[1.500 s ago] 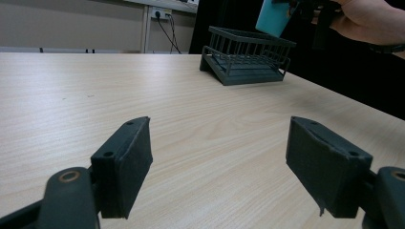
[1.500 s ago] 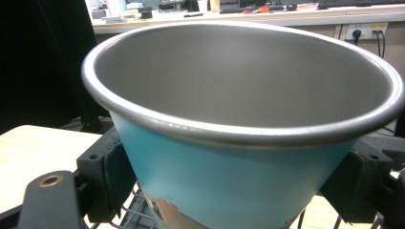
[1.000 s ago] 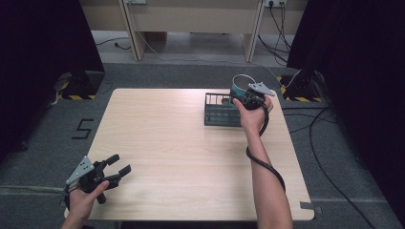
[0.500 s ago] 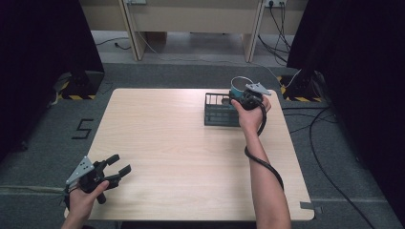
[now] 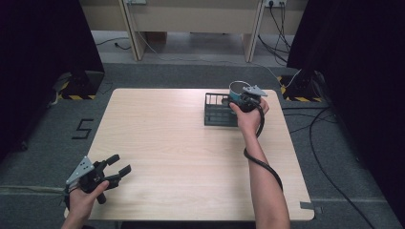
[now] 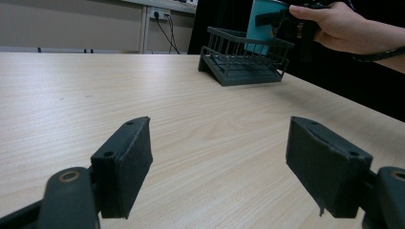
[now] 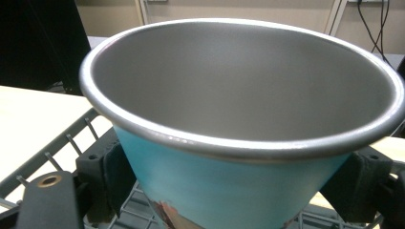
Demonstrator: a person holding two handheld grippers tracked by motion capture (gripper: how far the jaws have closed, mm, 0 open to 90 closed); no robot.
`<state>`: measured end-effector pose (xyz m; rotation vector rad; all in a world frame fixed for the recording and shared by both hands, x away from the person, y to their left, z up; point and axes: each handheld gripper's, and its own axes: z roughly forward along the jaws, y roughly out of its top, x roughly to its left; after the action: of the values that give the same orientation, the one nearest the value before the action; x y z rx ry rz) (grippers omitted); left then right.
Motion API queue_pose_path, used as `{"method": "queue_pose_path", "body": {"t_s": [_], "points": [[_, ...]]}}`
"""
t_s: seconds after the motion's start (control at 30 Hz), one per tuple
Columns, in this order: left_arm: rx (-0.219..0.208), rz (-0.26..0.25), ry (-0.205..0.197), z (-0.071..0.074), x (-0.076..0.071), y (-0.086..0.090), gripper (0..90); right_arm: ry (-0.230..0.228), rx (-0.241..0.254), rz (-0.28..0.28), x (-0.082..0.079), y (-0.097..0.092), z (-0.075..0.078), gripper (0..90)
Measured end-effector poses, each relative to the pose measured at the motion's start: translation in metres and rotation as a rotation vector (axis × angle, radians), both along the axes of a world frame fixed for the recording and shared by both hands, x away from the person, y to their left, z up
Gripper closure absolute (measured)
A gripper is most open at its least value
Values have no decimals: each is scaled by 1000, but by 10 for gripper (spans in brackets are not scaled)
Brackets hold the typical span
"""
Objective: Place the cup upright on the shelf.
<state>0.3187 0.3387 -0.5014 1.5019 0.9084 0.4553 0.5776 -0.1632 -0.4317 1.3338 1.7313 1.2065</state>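
The right hand-held gripper (image 5: 240, 98) grasps an empty teal cup (image 7: 229, 143) over a wire basket (image 5: 217, 110) at the tabletop's (image 5: 181, 157) far right; the left hand-held gripper (image 5: 114, 171) sits released, near left.

teal cup (image 7: 224, 191) between fingers (image 7: 112, 171), over rack (image 7: 57, 148)

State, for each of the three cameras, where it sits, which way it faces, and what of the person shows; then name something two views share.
High view: above the table, looking down; both forearms, left gripper.
Left gripper view: low, facing across the table at the rack; its open jaws.
Right gripper view: facing the cup over the rack; jaws clamp it.
Shared: cup and rack.
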Motion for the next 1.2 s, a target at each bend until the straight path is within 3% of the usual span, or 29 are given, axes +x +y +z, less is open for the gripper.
{"method": "queue_pose_path", "body": {"t_s": [0.77,1.2], "points": [[-1,-1,-1,0,0,0,231,40,-19,-5,4,0,-12,175],[-1,-4,0,0,0,0,231,30,-46,3,3,2,-15,173]]}}
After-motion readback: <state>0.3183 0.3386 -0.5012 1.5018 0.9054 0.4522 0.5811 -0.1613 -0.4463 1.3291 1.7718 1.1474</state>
